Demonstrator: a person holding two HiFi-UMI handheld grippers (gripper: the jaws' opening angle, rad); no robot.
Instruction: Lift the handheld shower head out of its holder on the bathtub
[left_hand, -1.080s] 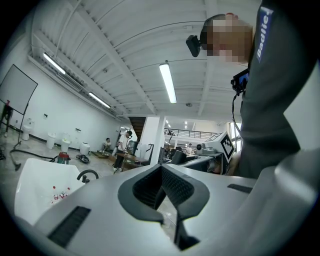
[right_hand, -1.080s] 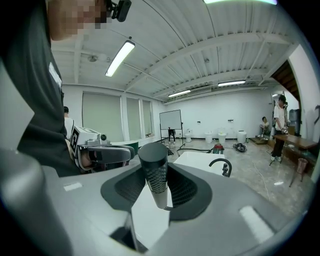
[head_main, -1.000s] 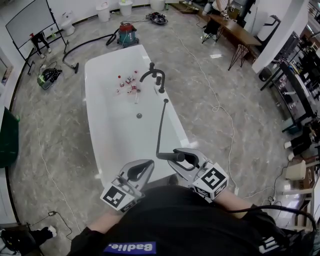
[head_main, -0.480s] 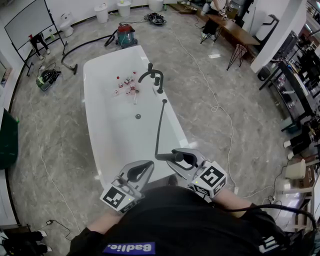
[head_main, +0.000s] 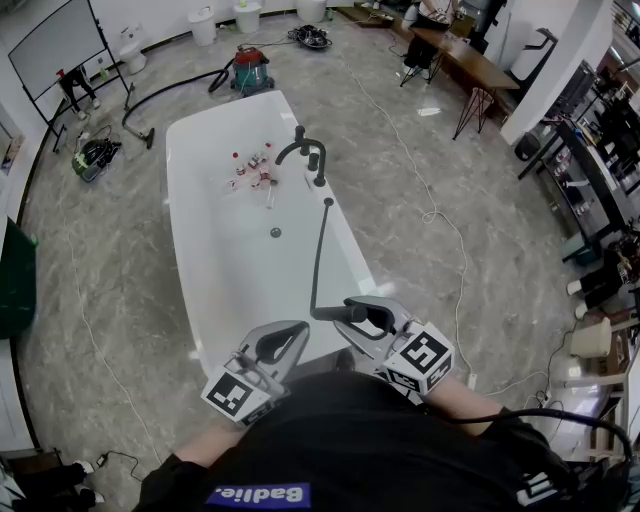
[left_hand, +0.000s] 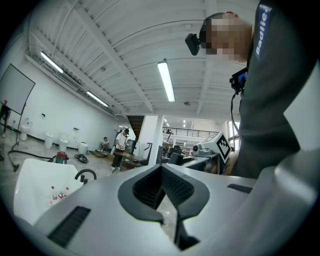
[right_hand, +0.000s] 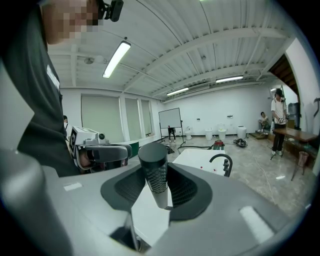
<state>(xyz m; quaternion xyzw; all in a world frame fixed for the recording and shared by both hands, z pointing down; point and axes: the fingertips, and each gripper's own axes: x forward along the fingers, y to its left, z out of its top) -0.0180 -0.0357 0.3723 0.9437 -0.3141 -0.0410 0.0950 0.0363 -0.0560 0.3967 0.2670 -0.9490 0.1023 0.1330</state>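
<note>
Grip comes first: the right gripper (right_hand: 156, 189) is clenched on the dark, textured shower head (right_hand: 153, 167), whose blunt end stands up between the pads, so the jaws rest partway apart around its barrel rather than fully together. Holding it across the barrel keeps the round handle from rolling and leaves the hose (head_main: 319, 255) free to trail. That hose runs from the held end along the tub (head_main: 185, 190) to the rim just beside the tap (head_main: 300, 148), and it looks drawn fairly straight, which suggests little slack remains for pulling farther. The shower head sits over the near end of the tub, well apart from the tap fittings; which fitting is the holder cannot be told, but the head is plainly out of it, so the lift seems done. The left gripper (left_hand: 161, 186) is pressed closed on nothing and hangs level beside the right one, near the person's body, likely kept out of the hose's way as a spare hand.
</note>
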